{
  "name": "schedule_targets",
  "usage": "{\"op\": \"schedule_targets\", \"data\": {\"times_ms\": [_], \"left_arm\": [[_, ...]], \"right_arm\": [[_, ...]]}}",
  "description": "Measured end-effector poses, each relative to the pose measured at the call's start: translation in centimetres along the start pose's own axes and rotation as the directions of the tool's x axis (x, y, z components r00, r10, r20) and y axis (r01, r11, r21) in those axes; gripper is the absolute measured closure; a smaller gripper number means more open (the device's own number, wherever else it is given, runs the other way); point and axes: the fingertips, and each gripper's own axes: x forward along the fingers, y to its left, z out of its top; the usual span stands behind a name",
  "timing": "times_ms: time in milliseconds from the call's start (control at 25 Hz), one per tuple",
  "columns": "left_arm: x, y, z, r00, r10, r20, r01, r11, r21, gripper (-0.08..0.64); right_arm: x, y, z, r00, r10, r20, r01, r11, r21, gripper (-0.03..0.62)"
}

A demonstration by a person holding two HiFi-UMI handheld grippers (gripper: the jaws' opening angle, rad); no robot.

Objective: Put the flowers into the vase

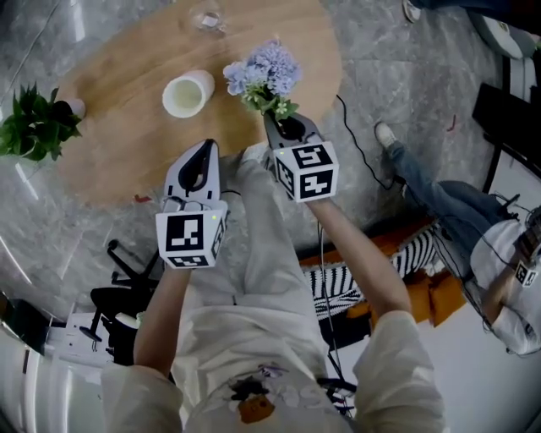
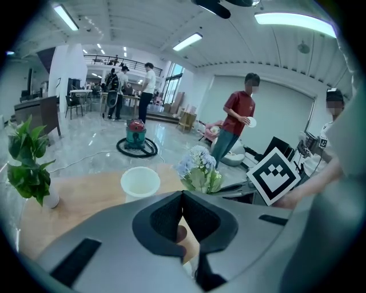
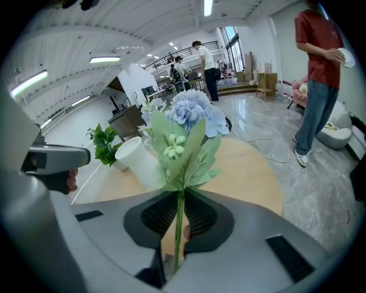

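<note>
A bunch of pale blue flowers (image 1: pixel 264 74) with green leaves stands upright above the near right part of the round wooden table (image 1: pixel 127 161). My right gripper (image 1: pixel 286 127) is shut on its thin green stem (image 3: pixel 179 220), and the blooms (image 3: pixel 191 114) rise just past the jaws. The white vase (image 1: pixel 187 93) stands open-topped on the table, left of the flowers and apart from them; it also shows in both gripper views (image 2: pixel 140 182) (image 3: pixel 139 162). My left gripper (image 1: pixel 199 166) hovers near the table's front edge, its tips (image 2: pixel 183 195) closed together with nothing between them.
A small potted green plant (image 1: pixel 34 125) sits at the table's left edge. A clear glass (image 1: pixel 207 19) stands at the far edge. A seated person (image 1: pixel 473 228) and a black cable (image 1: pixel 359 148) are on the floor at right. A person in red (image 2: pixel 235 123) stands beyond the table.
</note>
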Motion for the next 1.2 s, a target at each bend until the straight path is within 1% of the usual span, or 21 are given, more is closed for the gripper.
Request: {"op": "schedule_targets", "data": {"times_ms": [280, 440, 680, 840, 1200], "left_arm": [[-1.8, 1.0, 1.4, 1.000, 0.005, 0.021, -0.005, 1.000, -0.006, 0.551], [-2.7, 2.1, 1.8, 0.999, 0.014, 0.033, -0.014, 1.000, -0.013, 0.551], [-4.6, 2.3, 2.2, 0.998, 0.027, 0.049, -0.026, 0.999, -0.024, 0.551], [-5.2, 2.6, 2.2, 0.998, 0.030, 0.062, -0.028, 0.999, -0.028, 0.551], [-6.9, 3.7, 2.4, 0.993, 0.058, 0.101, -0.053, 0.997, -0.048, 0.551]], "right_arm": [[-1.8, 2.7, 2.6, 0.996, 0.030, 0.079, -0.029, 1.000, -0.007, 0.553], [-2.4, 4.1, 3.9, 0.991, 0.041, 0.127, -0.038, 0.999, -0.028, 0.553], [-4.2, 5.7, 5.5, 0.981, 0.053, 0.188, -0.047, 0.998, -0.039, 0.553], [-5.5, 6.4, 7.0, 0.968, 0.048, 0.245, -0.032, 0.997, -0.069, 0.552], [-6.7, 8.4, 9.8, 0.930, 0.069, 0.360, -0.038, 0.995, -0.091, 0.552]]}}
